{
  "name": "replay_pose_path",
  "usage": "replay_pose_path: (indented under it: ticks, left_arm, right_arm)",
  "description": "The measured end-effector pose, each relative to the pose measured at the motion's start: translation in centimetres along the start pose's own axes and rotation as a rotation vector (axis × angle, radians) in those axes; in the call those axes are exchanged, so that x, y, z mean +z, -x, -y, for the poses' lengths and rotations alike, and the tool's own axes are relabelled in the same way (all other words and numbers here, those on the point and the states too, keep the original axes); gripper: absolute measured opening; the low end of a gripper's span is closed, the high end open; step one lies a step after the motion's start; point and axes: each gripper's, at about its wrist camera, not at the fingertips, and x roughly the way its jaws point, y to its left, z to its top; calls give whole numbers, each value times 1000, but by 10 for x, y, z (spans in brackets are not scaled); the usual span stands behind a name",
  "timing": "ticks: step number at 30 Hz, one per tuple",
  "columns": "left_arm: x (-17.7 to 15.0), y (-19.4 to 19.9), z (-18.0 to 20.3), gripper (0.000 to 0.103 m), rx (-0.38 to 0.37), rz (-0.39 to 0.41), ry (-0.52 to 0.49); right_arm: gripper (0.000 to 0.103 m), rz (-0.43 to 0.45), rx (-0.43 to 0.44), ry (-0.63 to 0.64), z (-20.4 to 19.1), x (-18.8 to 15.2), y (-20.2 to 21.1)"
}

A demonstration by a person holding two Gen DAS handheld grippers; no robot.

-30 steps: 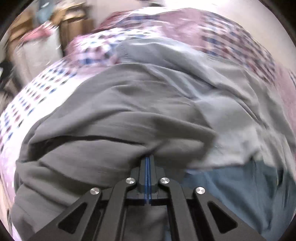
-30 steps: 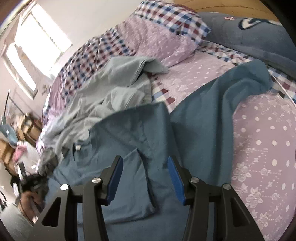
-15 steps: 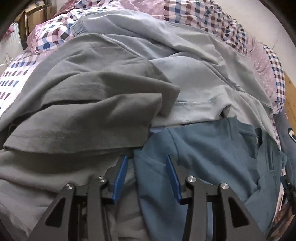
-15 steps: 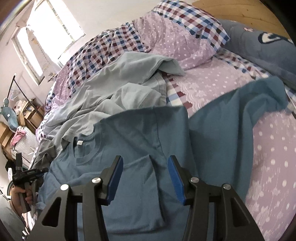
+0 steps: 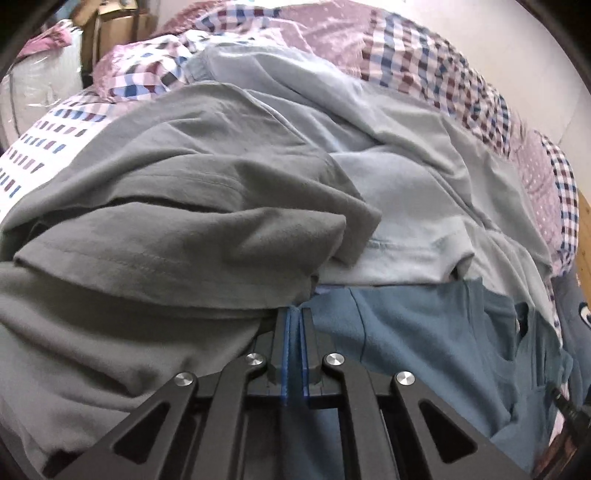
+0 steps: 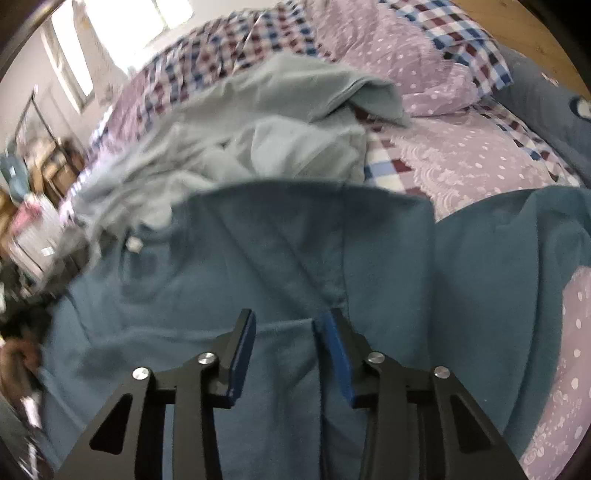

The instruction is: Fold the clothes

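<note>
A blue T-shirt (image 5: 424, 332) lies spread on the bed, its collar label showing in the right wrist view (image 6: 133, 243). My left gripper (image 5: 294, 314) is shut on the shirt's edge, right where a dark grey T-shirt (image 5: 184, 221) overlaps it. My right gripper (image 6: 290, 332) hangs low over the blue T-shirt (image 6: 277, 258). Its jaws are closing with a folded sleeve edge between them, and the pads still stand apart from the cloth. A pale grey-blue shirt (image 5: 406, 184) lies crumpled beyond both.
The bed has purple dotted and checked bedding (image 6: 461, 155) with a pillow (image 6: 406, 48) at the far end. A dark blue cushion (image 6: 546, 92) lies at the right. Boxes (image 5: 110, 22) and a bagged bundle (image 5: 37, 74) stand past the bed's edge.
My left gripper let go of the grey cloth, opened over the blue shirt's edge and shut on it. My right gripper dropped closer to the blue shirt and its jaws narrowed.
</note>
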Motion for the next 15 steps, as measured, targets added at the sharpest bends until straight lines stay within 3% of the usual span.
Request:
replay_pose_path:
  ticks: [2,8,10,13,15]
  left_arm:
    - [-1,0,-2,3,5,29,22]
    - [-6,7,-5,2,44,159,78]
    - [-7,12,-11,1,70,201,111]
    - [-7,5,-20,1,57,162,138]
    - [-5,2,-20,1,67,132,127]
  right_arm:
    - [2,26,-46,16,-1,-3,3]
    - [1,190,-159,21,-7,2,42]
    - [1,174,-181,7,-7,2,37]
    - [4,83,-183,-32,0,-1,15]
    - [12,39,-182,-70,9,-3,6]
